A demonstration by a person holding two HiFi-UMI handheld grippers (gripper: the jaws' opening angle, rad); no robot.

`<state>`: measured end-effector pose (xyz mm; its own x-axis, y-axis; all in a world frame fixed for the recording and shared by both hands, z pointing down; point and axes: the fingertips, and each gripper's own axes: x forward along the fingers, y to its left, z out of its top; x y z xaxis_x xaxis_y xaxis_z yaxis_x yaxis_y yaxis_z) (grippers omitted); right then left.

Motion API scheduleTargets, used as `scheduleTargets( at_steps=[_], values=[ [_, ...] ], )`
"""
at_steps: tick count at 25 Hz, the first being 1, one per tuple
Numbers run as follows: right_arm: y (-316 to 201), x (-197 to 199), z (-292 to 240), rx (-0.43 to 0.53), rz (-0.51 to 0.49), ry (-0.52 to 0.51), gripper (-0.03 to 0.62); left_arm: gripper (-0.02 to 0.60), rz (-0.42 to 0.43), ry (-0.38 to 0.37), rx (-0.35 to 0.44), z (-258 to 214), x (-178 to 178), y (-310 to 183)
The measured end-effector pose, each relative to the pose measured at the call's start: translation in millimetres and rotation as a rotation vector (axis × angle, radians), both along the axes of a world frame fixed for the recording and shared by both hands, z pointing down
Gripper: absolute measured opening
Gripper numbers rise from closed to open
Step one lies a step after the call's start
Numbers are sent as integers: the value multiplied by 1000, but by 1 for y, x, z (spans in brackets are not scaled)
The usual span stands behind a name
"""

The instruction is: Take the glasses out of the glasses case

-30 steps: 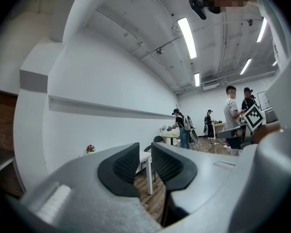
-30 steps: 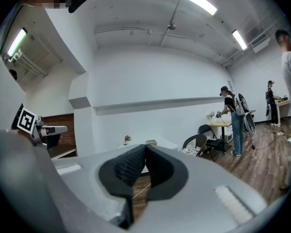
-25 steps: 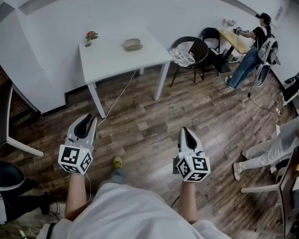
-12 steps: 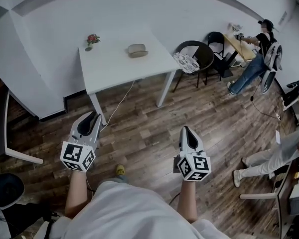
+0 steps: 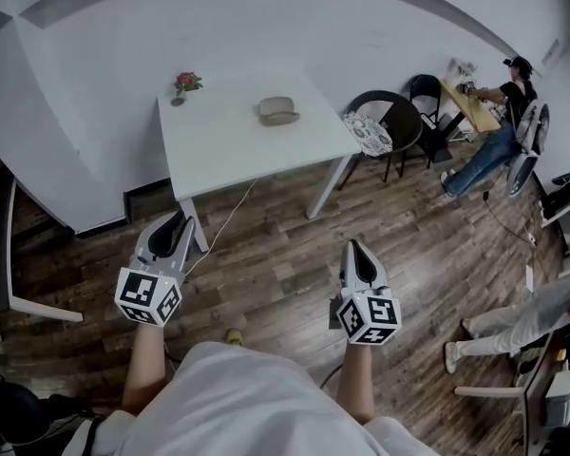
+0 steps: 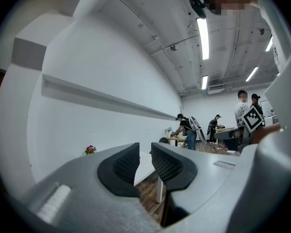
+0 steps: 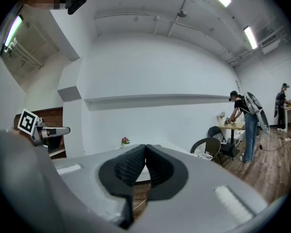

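Left gripper (image 5: pixel 171 224) jaws slightly parted, empty; right gripper (image 5: pixel 353 248) jaws pressed together, empty. Both over floor (image 5: pixel 275 264), well short of tabletop (image 5: pixel 218 150). Glasses case (image 5: pixel 278 110) lies toward tabletop's far edge, flower (image 5: pixel 185 84) at its far-left corner. Only the head view shows the case.

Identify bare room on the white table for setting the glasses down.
The white table is bare across its near half, in front of the glasses case, and between that case and the flower at its far left corner. Only the far side is occupied.
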<state>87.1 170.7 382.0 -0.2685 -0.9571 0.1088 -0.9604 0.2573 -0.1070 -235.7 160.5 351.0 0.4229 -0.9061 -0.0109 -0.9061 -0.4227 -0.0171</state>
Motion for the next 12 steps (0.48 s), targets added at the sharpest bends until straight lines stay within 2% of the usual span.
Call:
scheduleTargets(
  at_steps=[7, 12],
  values=[
    [-47, -31, 5, -16, -17, -3, 3, 84, 5, 4, -8, 3, -26, -47],
    [-69, -37, 15, -36, -19, 5, 3, 84, 10, 13, -25, 15, -31, -73]
  ],
)
